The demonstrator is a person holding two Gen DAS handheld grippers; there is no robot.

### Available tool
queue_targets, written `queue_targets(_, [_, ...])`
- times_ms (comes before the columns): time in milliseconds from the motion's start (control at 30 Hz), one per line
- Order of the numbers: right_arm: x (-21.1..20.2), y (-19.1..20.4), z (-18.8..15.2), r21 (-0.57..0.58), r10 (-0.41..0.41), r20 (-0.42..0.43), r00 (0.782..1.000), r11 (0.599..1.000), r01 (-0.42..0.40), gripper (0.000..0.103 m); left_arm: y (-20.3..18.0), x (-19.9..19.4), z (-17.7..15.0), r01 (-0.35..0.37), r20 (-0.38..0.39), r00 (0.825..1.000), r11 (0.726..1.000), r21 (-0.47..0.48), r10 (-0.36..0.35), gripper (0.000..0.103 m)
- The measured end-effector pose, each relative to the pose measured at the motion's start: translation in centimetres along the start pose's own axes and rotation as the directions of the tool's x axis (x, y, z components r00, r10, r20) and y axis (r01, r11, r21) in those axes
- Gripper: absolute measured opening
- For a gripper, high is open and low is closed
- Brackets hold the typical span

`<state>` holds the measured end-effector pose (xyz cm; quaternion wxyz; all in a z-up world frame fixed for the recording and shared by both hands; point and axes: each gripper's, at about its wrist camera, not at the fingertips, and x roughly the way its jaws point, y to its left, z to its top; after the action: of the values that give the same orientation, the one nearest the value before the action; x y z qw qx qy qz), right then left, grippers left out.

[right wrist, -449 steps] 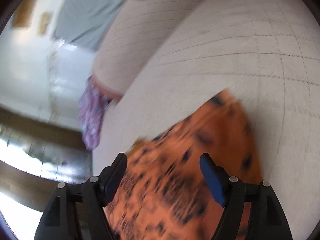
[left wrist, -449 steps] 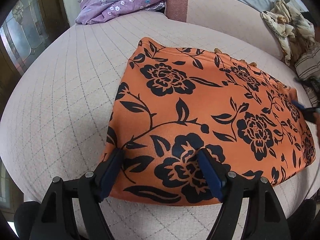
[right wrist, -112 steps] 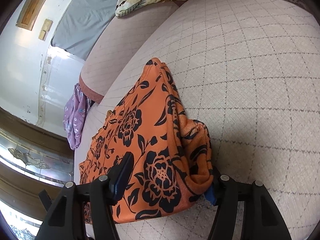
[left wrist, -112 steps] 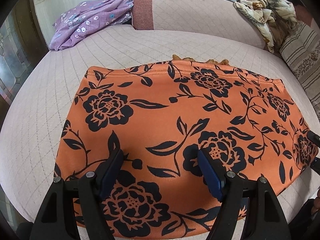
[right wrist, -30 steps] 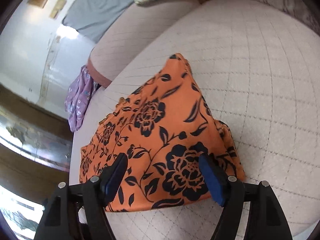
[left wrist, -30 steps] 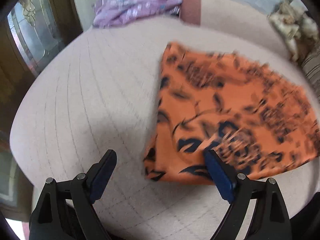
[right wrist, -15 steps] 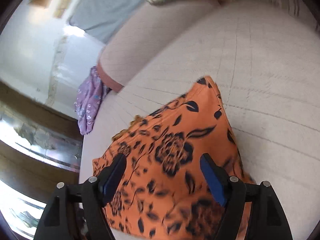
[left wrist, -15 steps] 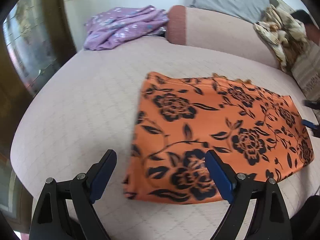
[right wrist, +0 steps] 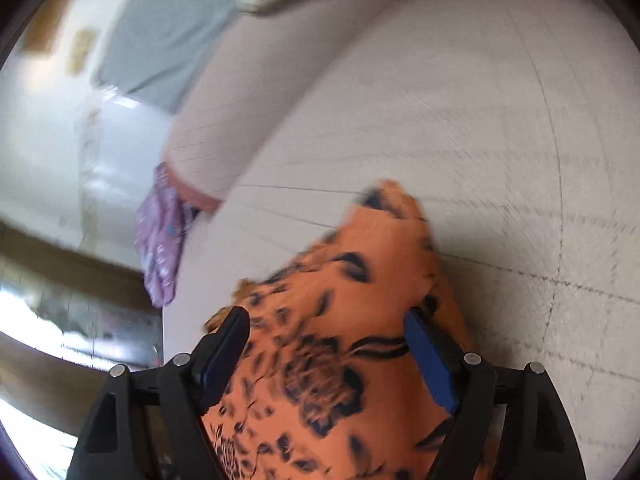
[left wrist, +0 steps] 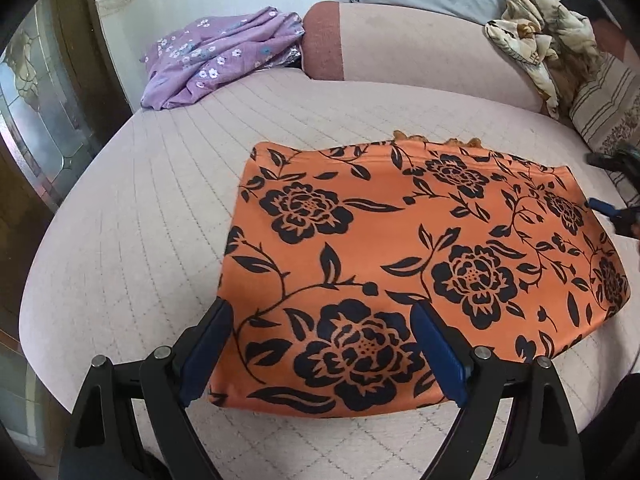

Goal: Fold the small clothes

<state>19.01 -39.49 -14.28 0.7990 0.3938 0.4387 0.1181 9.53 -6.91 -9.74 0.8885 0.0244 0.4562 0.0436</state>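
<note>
Left wrist view: my left claw (left wrist: 320,344) gapes wide over the near edge of the folded orange floral cloth (left wrist: 420,256) lying flat on the sofa cushion (left wrist: 152,216), gripping nothing. My right claw (right wrist: 326,346) is opening above its right end, empty.

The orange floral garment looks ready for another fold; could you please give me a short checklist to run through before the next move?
1. Orange floral garment lies flat on the quilted cushion: ok, no big wrinkles show.
2. Left gripper open and empty: ok, its jaws hover wide over the near edge.
3. Right gripper free of cloth: ok, its jaws are opening with the fabric beneath them, though the view is blurred.
4. Edges aligned: cannot tell; a frilly bit peeks out at the far edge.
5. Purple floral cloth clear of the work area: ok, it lies apart by the backrest.
</note>
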Motion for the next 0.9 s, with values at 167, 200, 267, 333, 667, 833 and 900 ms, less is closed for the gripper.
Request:
queue_targets(167, [-5.5, 2.3, -5.7, -0.045, 0.079, 0.024, 0.997, 0.996, -0.078, 0.082, -0.1, -0.3, -0.3, 0.029, -0.004, 1.0, 0.999, -0.02, -0.029, 0.091])
queue_targets(200, [-6.4, 2.1, -7.1, -0.032, 0.087, 0.025, 0.996, 0.996, -0.086, 0.082, -0.3, -0.5, -0.4, 0.035, -0.005, 0.999, 0.999, -0.016, -0.035, 0.091])
queue_targets(267, [-7.8, 1.0, -10.2, 0.027, 0.109, 0.021, 0.994, 0.994, -0.11, 0.083, -0.6, -0.9, -0.6, 0.047, -0.005, 0.999, 0.999, -0.011, -0.047, 0.091])
queue_targets(333, [-8.5, -0.5, -13.5, 0.082, 0.096, 0.001, 0.995, 0.992, -0.096, 0.083, -0.8, -1.4, -0.8, 0.056, 0.003, 0.998, 0.998, -0.014, -0.056, 0.091])
queue_targets(667, [-7.9, -4.6, -14.6, 0.248, 0.042, 0.054, 0.998, 0.967, -0.054, 0.083, -0.9, -2.8, -1.0, 0.068, 0.01, 0.998, 0.998, -0.016, -0.068, 0.091])
queue_targets(833, [-7.6, -5.8, -13.7, 0.331, 0.045, 0.101, 0.994, 0.94, -0.077, 0.083, -1.2, -1.5, -0.9, 0.063, -0.012, 0.998, 0.998, -0.012, -0.063, 0.091])
queue_targets(900, [-8.0, -6.3, -13.5, 0.341, 0.04, 0.11, 0.993, 0.937, -0.076, 0.083, -1.7, -0.9, -0.7, 0.052, -0.009, 0.999, 0.999, -0.002, -0.052, 0.091])
